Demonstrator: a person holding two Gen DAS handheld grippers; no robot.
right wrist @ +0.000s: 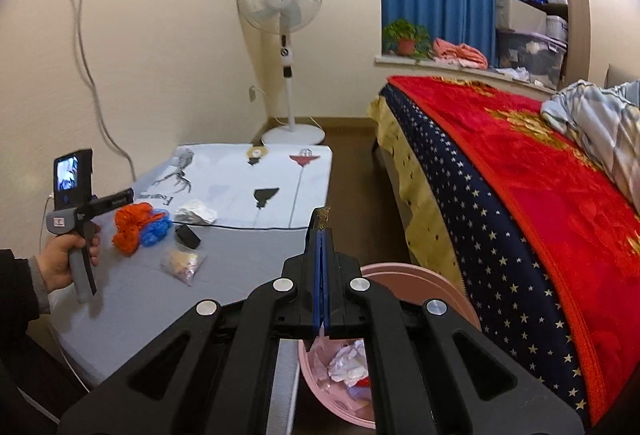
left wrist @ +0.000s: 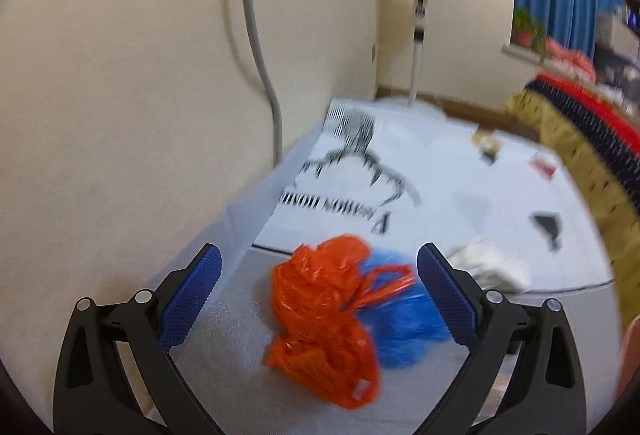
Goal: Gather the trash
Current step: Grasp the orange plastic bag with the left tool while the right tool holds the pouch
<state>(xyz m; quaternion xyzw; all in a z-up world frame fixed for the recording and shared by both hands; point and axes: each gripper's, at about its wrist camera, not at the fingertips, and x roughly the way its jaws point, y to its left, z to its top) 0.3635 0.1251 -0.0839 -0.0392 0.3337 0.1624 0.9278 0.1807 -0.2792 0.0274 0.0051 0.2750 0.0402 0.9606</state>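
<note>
Your left gripper [left wrist: 320, 263] stands wide open above one orange bag [left wrist: 324, 323] touching one blue bag [left wrist: 400, 327] on the grey table [left wrist: 224, 339]. Your right gripper [right wrist: 322, 231] is closed on one small dark-gold scrap [right wrist: 321, 215], above one pink bin [right wrist: 448, 287]. Three more items lie on the table: white tissue [right wrist: 196, 211], black piece [right wrist: 188, 235], clear packet [right wrist: 182, 262].
</note>
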